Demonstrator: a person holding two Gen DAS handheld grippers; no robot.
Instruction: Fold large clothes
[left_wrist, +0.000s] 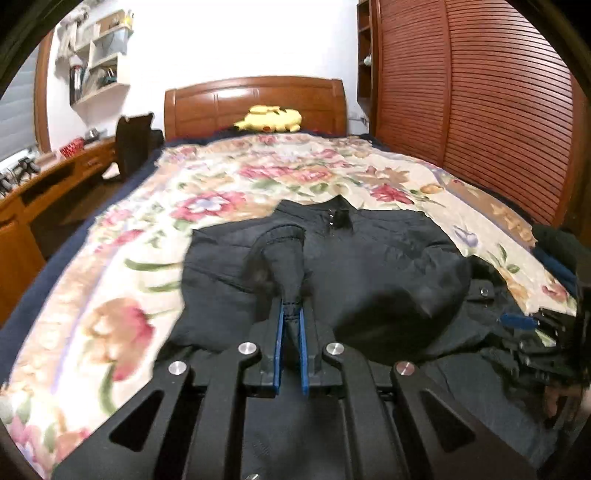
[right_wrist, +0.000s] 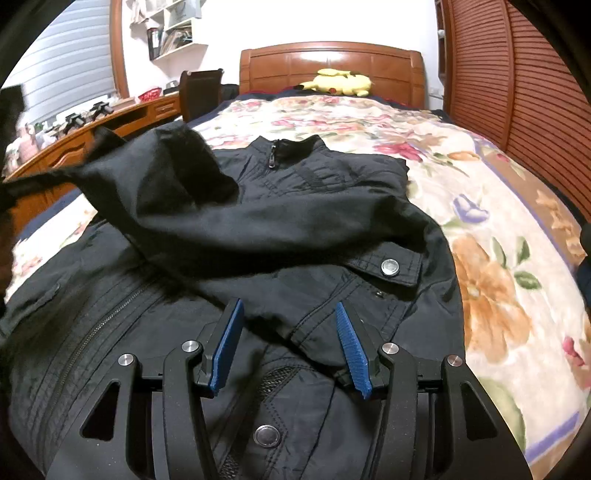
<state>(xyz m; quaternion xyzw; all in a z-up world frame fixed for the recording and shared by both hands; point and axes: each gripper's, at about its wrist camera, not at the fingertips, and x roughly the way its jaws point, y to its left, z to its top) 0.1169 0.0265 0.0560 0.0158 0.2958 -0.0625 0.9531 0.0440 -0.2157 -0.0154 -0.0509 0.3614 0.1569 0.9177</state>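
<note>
A black zip-up jacket (left_wrist: 373, 266) lies front up on the floral bedspread (left_wrist: 229, 184), collar toward the headboard. My left gripper (left_wrist: 291, 308) is shut on one sleeve (left_wrist: 282, 254). The blue pads pinch the cloth just below the cuff, which stands up over the jacket's body. In the right wrist view that sleeve (right_wrist: 166, 173) is lifted and stretched to the left across the jacket (right_wrist: 332, 184). My right gripper (right_wrist: 289, 304) is open low over the jacket's lower front, and cloth lies between its spread blue pads without being pinched. A snap-buttoned cuff (right_wrist: 389, 266) lies just beyond it.
A wooden headboard (right_wrist: 332, 62) with a yellow plush toy (right_wrist: 341, 83) is at the far end. Slatted wooden wardrobe doors (left_wrist: 480, 92) run along the right. A wooden desk (left_wrist: 44, 184) and a dark chair (left_wrist: 133, 147) stand left. Dark folded clothes (left_wrist: 557, 251) sit at the bed's right edge.
</note>
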